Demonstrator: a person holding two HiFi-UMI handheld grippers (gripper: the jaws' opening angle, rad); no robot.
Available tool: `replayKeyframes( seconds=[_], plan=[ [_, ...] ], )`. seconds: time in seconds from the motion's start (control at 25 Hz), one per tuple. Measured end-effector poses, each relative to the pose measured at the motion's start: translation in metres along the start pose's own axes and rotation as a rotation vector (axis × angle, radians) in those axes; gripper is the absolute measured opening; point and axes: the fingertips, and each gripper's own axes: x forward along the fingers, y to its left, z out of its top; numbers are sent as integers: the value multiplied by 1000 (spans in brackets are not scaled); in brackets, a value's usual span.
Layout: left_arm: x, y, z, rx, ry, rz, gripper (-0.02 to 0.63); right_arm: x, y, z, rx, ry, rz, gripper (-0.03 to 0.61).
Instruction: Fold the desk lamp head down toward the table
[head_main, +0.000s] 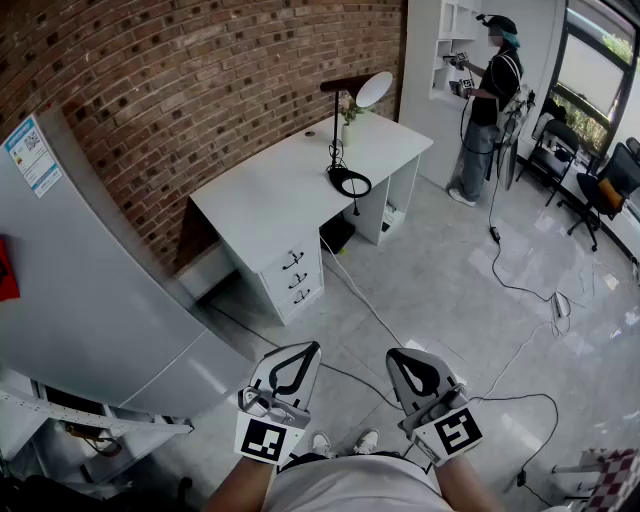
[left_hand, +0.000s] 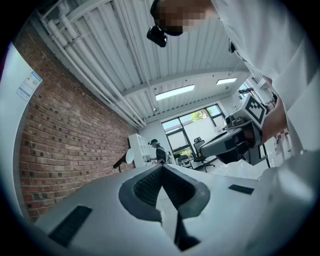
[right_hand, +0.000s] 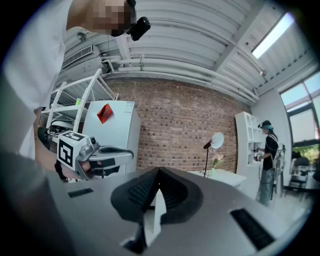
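The desk lamp (head_main: 345, 130) stands on the far white desk (head_main: 270, 190), with a black ring base, a thin black stem and a round white head (head_main: 374, 88) raised at the top. It also shows small and distant as the lamp (left_hand: 127, 157) in the left gripper view and the lamp (right_hand: 214, 142) in the right gripper view. My left gripper (head_main: 308, 350) and right gripper (head_main: 398, 357) are held side by side close to my body, far short of the desk. Both have their jaws closed tip to tip with nothing between them, as at the left gripper (left_hand: 161, 167) and right gripper (right_hand: 159, 170).
A tall grey cabinet (head_main: 80, 280) stands at my left along the brick wall. Desk drawers (head_main: 295, 275) face me. Cables (head_main: 500, 385) trail over the tiled floor. A person (head_main: 487, 100) stands at a white shelf at the back right, with office chairs (head_main: 605, 190) beyond.
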Motion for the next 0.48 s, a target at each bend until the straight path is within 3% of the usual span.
replayKeyframes(
  seconds=[0.48],
  plan=[
    [7,-4,-1,16,12,-12,8,-3,-6,1,46,-30,3,18]
  ],
)
